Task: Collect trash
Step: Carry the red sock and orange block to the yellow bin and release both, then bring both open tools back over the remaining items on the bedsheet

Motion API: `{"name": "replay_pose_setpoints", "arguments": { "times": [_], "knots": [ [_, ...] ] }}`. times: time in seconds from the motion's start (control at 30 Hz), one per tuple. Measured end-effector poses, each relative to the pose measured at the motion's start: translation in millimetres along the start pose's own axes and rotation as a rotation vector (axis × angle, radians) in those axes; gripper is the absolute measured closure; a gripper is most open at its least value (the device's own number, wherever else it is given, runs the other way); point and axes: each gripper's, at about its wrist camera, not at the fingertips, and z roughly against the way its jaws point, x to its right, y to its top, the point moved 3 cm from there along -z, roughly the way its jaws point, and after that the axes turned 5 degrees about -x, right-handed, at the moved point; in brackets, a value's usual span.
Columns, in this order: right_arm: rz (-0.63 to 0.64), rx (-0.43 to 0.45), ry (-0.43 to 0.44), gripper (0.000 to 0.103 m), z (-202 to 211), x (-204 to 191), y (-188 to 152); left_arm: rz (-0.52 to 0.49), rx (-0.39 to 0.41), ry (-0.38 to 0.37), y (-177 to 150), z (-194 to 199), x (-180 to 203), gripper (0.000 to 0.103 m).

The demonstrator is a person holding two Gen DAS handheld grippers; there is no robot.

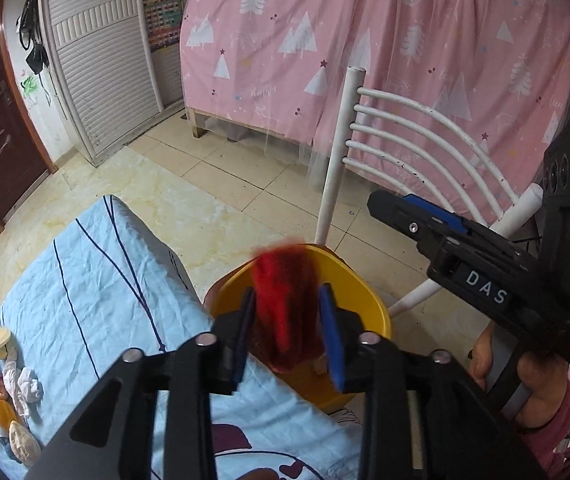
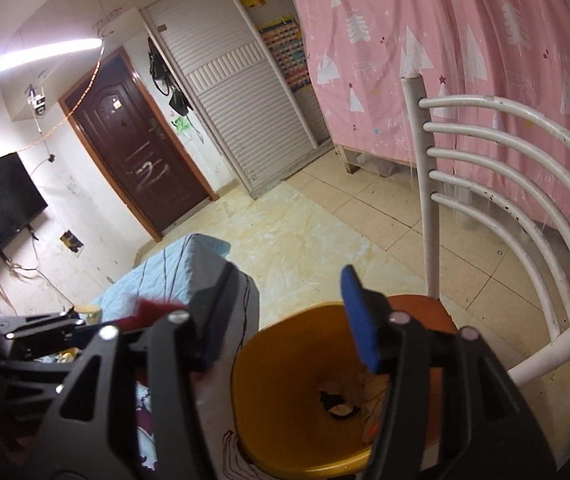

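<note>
My left gripper (image 1: 288,328) hangs over the yellow bin (image 1: 361,280). A blurred red wrapper (image 1: 285,300) sits between its blue pads, which stand apart on either side of it; contact is unclear. In the right wrist view, my right gripper (image 2: 285,316) is open and empty above the yellow bin (image 2: 269,412), which holds several scraps (image 2: 349,396). The red wrapper (image 2: 153,308) shows at the left there. More trash (image 1: 9,392) lies on the light blue sheet (image 1: 97,280) at the far left.
The bin sits on the seat of a white metal chair (image 1: 417,140), beside the blue-sheeted table. A pink curtain (image 1: 385,40) hangs behind. A dark door (image 2: 137,160) and a white shutter cabinet (image 2: 241,92) stand across the tiled floor.
</note>
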Motion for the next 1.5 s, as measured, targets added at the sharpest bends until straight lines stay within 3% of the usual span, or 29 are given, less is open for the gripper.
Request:
{"name": "replay_pose_setpoints", "arguments": {
  "times": [0.1,0.3,0.93,1.27,1.5],
  "knots": [
    [0.007,-0.004,0.004,0.050,0,-1,0,0.000,0.007,-0.003,-2,1,-1,0.065],
    [0.038,-0.020,0.016,0.050,-5,-13,-5,0.033,0.011,-0.001,-9,8,-15,0.059],
    [0.211,-0.094,0.083,0.041,-35,-126,-24,0.209,0.107,0.104,-65,77,-116,0.054],
    [0.322,-0.149,0.131,0.040,-59,-195,-39,0.332,0.101,0.197,-109,89,-187,0.054],
    [0.381,-0.194,0.157,0.040,-79,-233,-51,0.414,0.067,0.214,-140,87,-229,0.054]
  ]
}}
